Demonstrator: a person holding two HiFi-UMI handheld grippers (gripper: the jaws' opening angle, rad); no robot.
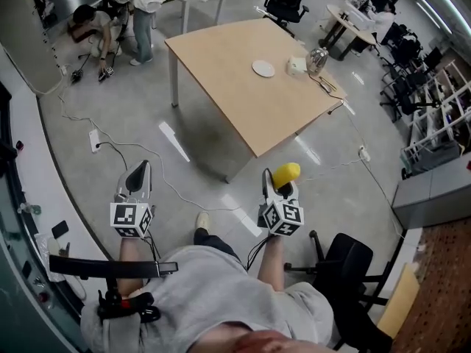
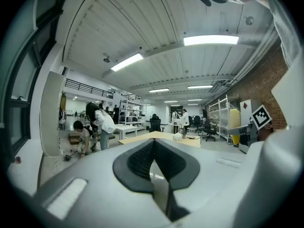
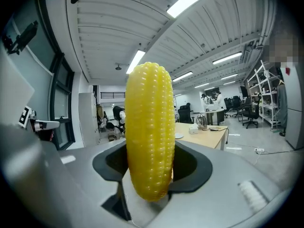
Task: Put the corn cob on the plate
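A yellow corn cob (image 3: 149, 132) stands upright between the jaws of my right gripper (image 3: 151, 175), which is shut on it; in the head view the corn cob (image 1: 286, 173) pokes out ahead of the right gripper (image 1: 280, 190). My left gripper (image 1: 137, 176) hangs over the floor, its jaws shut with nothing between them (image 2: 153, 165). A small white plate (image 1: 263, 68) lies on the wooden table (image 1: 228, 72), well ahead of both grippers. The same plate (image 3: 178, 136) is a thin sliver on the table edge in the right gripper view.
A tissue box (image 1: 296, 66) and a metal kettle (image 1: 318, 59) stand near the plate. A black office chair (image 1: 349, 271) is close on my right. Cables and a power strip (image 1: 94, 140) lie on the floor to the left. Two people (image 1: 136, 6) work by a white table at the back.
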